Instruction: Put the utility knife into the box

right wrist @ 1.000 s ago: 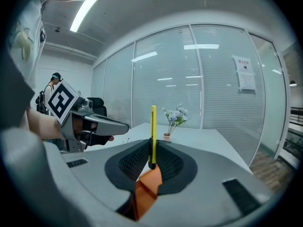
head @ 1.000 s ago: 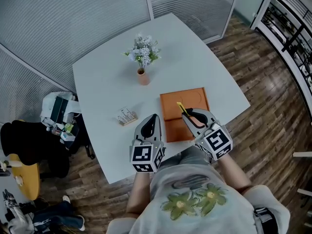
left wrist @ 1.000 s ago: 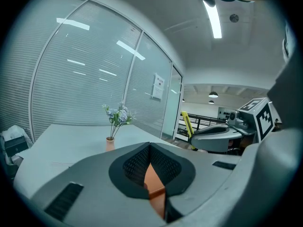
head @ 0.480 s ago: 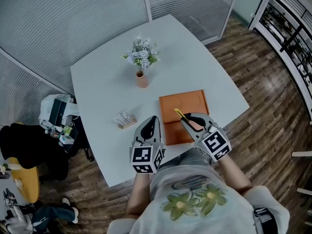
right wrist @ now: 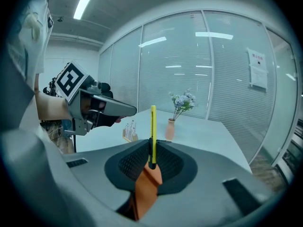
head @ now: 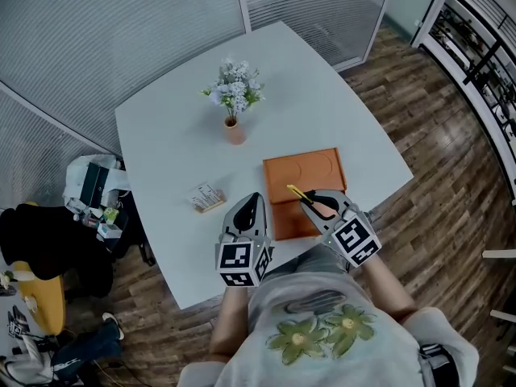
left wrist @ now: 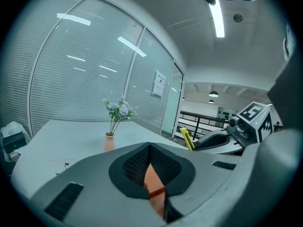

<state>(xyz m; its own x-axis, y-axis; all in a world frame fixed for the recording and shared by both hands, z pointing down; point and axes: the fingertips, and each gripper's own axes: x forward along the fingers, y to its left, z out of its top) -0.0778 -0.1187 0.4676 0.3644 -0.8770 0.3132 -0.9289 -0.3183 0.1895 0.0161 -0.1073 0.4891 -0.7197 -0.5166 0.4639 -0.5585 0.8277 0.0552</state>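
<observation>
A slim yellow utility knife stands clamped between the jaws of my right gripper, its tip poking up and left above the orange box. The same yellow utility knife hovers over the box's near half, and the left gripper view catches that knife beside the right gripper. The box is a shallow orange tray lying on the white table near its front edge. My left gripper sits just left of the box, jaws together with nothing between them, the orange box visible past its tips.
A small vase of pale flowers stands at mid-table. A little rack of small items lies left of the box. Bags and clutter crowd the floor off the table's left side. Glass partitions run behind the table.
The right gripper with the knife has drawn slightly toward me and lifted over the box's near edge. The left gripper stays put.
</observation>
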